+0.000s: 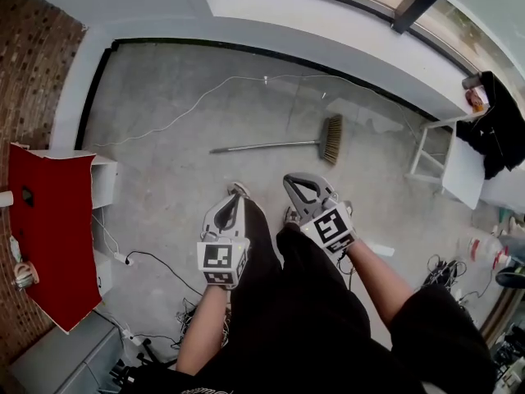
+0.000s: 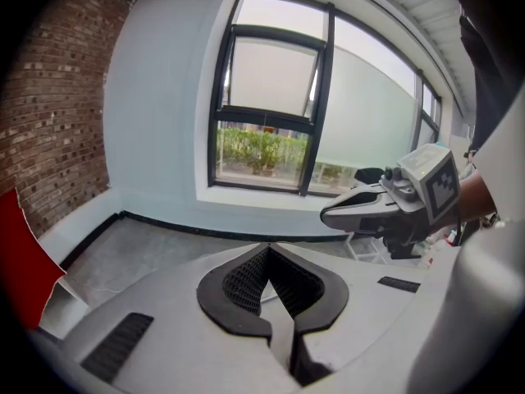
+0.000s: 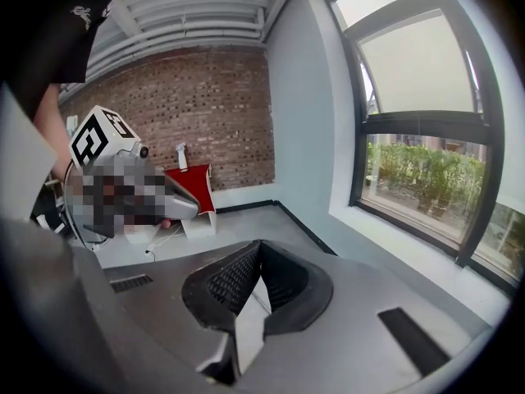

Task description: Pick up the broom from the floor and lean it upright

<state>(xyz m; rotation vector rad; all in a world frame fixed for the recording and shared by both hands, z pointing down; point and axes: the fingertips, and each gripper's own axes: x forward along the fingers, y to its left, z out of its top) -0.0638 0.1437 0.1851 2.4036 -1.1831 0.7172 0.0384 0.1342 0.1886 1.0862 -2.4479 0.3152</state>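
brooms: one broom (image 1: 271,146) flat on floor (image 1: 164,179) | claws: two; left claw (image 1: 237,190) closed, empty; right claw (image 1: 289,178) closed, empty; both well apart from it

No words, numbers or brands can be read. Only black-and-white square marker patterns are borne by the left cube (image 1: 220,263) and the right cube (image 1: 330,229), behind the jaws. A white emblem (image 3: 82,13) on dark clothing is illegible.
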